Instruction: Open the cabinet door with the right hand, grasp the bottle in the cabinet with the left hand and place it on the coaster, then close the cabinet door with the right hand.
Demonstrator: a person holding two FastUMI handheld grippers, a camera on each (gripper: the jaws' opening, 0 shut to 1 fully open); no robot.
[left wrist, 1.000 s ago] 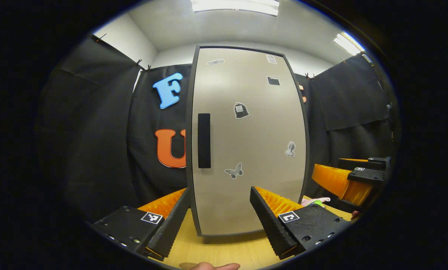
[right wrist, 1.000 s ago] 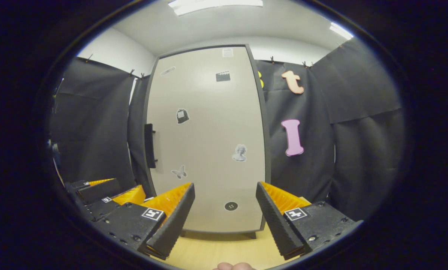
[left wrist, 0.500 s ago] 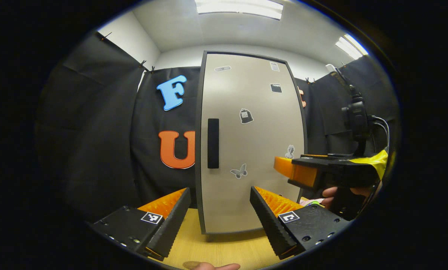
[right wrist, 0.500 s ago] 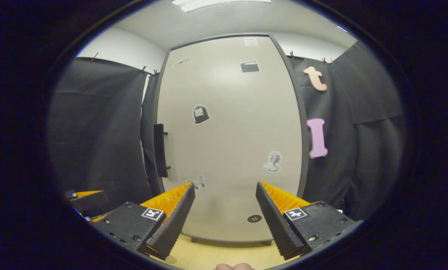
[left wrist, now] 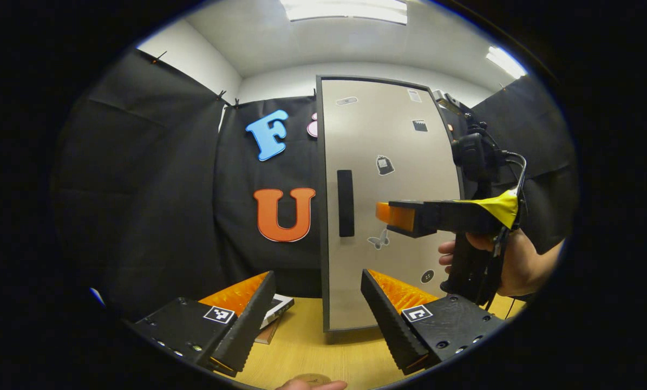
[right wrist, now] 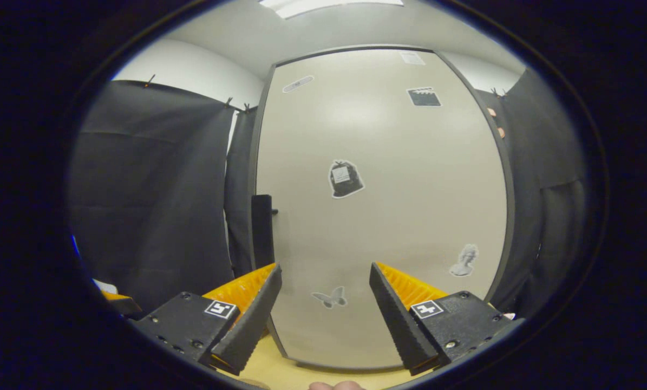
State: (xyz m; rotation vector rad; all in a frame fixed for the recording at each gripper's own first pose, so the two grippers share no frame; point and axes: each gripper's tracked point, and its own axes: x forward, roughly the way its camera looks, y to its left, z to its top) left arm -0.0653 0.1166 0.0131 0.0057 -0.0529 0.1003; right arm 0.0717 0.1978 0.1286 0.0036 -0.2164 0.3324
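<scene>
The tall beige cabinet door with a dark frame (left wrist: 388, 206) stands shut on the light wooden counter (left wrist: 312, 352), its black vertical bar handle (left wrist: 345, 203) near its left edge; the left claw (left wrist: 318, 314) hangs low before it, jaws spread wide, gripping nothing; the right claw (right wrist: 326, 309), held by a hand (left wrist: 510, 265), faces the door close up, jaws wide apart and empty, the handle (right wrist: 262, 230) off to its left.
</scene>
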